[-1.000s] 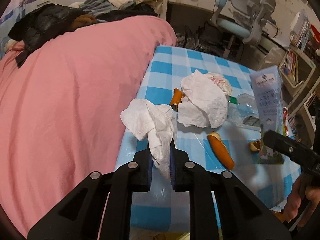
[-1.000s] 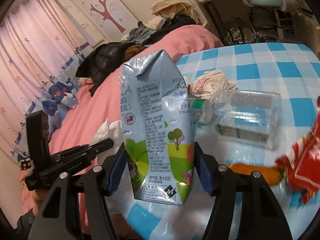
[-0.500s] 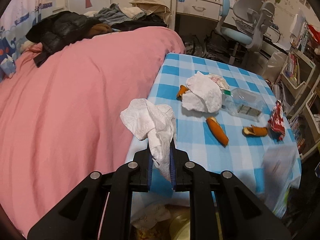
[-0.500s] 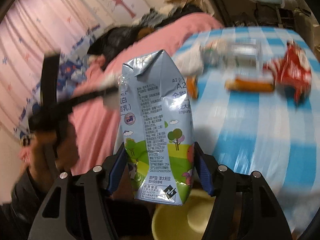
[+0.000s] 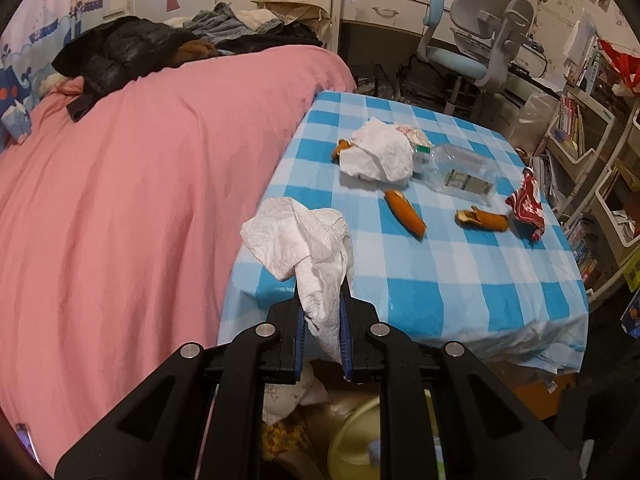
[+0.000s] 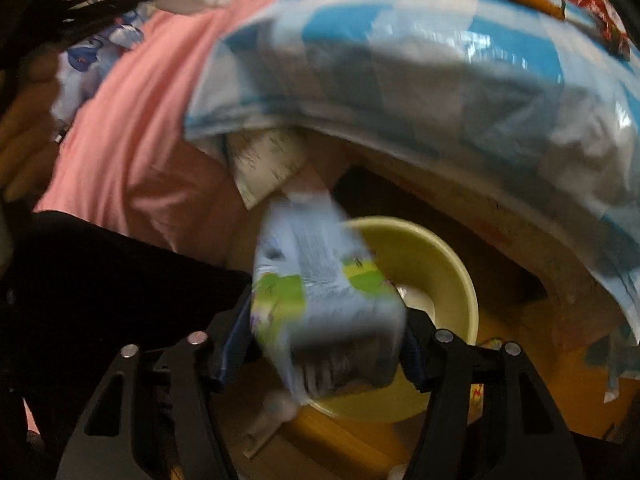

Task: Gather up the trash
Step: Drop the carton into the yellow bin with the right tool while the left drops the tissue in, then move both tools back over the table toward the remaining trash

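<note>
Your right claw (image 6: 326, 354) pinches the pale-blue milk carton (image 6: 320, 300), tilted over the round yellow plastic bin (image 6: 448, 264) under the table (image 5: 460, 280), prob. for dropping. Left claw (image 5: 322, 336) clamps the crumpled white tissue (image 5: 304, 244) above the table edge, w/ the bin just below.

**Trash on the table, bin below its near edge**

On the table (image 5: 460, 272), a tissue (image 5: 380, 156) lies far left, a bottle (image 5: 460, 168) just right of it, two peels (image 5: 404, 212) (image 5: 482, 218) nearer, a wrapper (image 5: 528, 204) far right. The bed (image 5: 140, 180) adjoins the table's left. The bin (image 6: 436, 256) sits on the floor below the near edge.
</note>
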